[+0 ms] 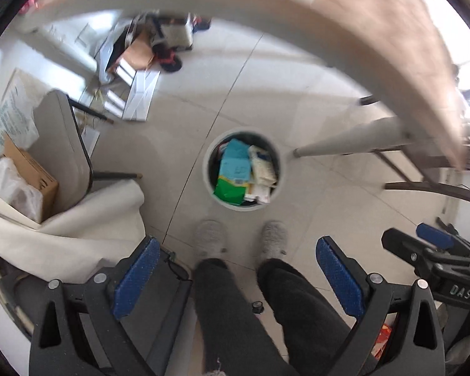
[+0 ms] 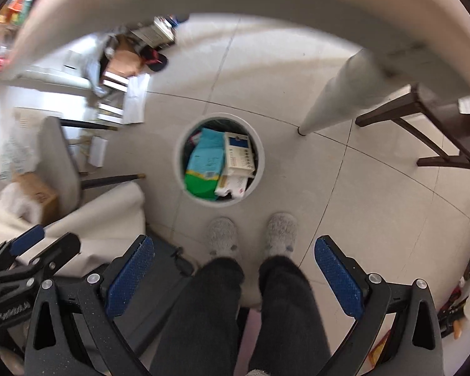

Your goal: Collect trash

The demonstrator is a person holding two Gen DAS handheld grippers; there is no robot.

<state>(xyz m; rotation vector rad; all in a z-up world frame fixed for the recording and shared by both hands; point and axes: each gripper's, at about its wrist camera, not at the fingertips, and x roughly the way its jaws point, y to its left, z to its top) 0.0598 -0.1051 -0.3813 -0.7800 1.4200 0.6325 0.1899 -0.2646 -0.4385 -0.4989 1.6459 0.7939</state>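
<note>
A round white trash bin [image 1: 208, 169] [image 2: 260, 144] stands on the tiled floor below both grippers. It holds a teal and green package [image 1: 233, 169] [image 2: 205, 164] and white cartons [image 1: 261, 167] [image 2: 239, 155]. My left gripper [image 1: 238, 279] is open and empty, pointing down above the person's legs. My right gripper [image 2: 235, 277] is open and empty too. The right gripper also shows at the right edge of the left wrist view [image 1: 429, 250]; the left gripper shows at the left edge of the right wrist view [image 2: 31, 250].
The person's grey slippers [image 1: 210, 238] [image 2: 222, 235] stand just before the bin. A table edge [image 1: 266, 6] and its white leg [image 2: 332, 97] lie above and right. A grey chair [image 1: 65, 144] with a cardboard box [image 1: 31, 172] is left. Floor clutter [image 1: 141, 62] lies beyond.
</note>
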